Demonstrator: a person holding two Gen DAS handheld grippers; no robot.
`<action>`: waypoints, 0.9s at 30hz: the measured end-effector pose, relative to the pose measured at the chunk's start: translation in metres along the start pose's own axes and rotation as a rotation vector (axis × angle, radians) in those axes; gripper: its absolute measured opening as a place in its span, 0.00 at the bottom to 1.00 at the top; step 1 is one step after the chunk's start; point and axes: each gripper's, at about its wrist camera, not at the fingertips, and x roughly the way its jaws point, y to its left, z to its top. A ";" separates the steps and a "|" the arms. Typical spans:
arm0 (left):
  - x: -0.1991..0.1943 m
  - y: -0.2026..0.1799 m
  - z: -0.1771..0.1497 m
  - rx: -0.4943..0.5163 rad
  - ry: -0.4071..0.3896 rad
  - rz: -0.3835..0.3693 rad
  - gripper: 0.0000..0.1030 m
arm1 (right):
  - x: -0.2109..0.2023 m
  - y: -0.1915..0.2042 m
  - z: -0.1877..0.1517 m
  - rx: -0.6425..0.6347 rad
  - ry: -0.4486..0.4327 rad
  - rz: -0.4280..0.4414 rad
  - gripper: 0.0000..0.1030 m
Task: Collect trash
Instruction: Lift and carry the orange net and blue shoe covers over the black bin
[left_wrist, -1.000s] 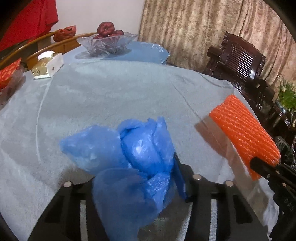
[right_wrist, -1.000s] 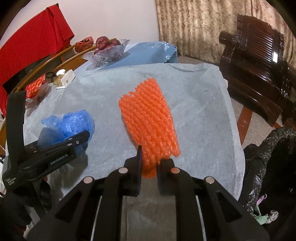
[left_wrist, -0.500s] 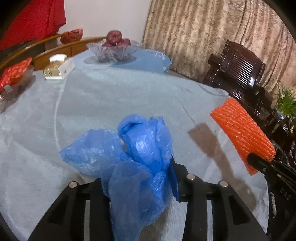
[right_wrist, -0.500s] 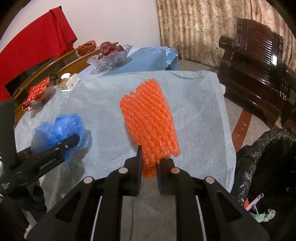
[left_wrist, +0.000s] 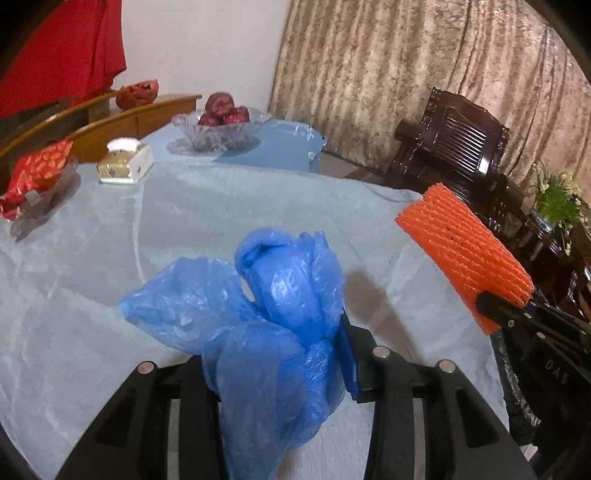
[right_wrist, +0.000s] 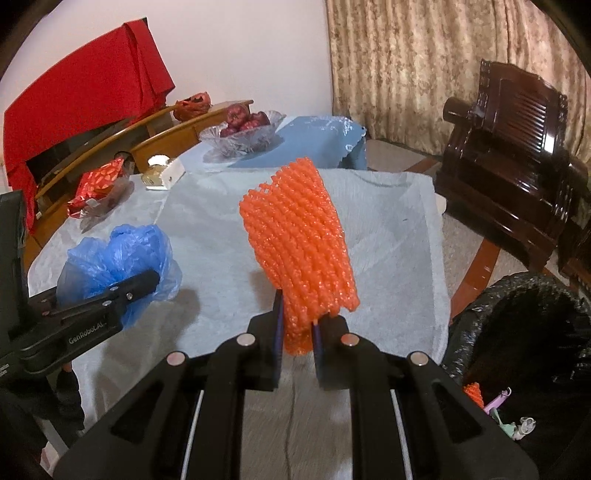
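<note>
Home living room: carved wooden armchair (right_wrist: 517, 147), curtain (left_wrist: 424, 74), fruit bowl (left_wrist: 221, 125) on table (left_wrist: 184, 221).

Left claw (left_wrist: 280, 354) clamped on blue bag, right claw (right_wrist: 297, 325) pinching orange net, both angled downward

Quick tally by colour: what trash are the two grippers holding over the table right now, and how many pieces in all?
Blue: 1, a crumpled blue plastic bag, pinched in the left gripper.
Orange: 1, an orange foam net, pinched in the right gripper.
Total: 2 pieces held, both lifted clear of the grey cloth.
</note>
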 end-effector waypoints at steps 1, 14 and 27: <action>-0.004 -0.001 0.000 0.005 -0.006 -0.003 0.38 | -0.004 0.000 0.000 -0.001 -0.005 0.003 0.12; -0.052 -0.035 -0.001 0.048 -0.064 -0.054 0.38 | -0.070 -0.001 -0.008 -0.003 -0.094 -0.003 0.12; -0.081 -0.098 -0.007 0.125 -0.109 -0.124 0.38 | -0.137 -0.042 -0.037 0.055 -0.162 -0.063 0.12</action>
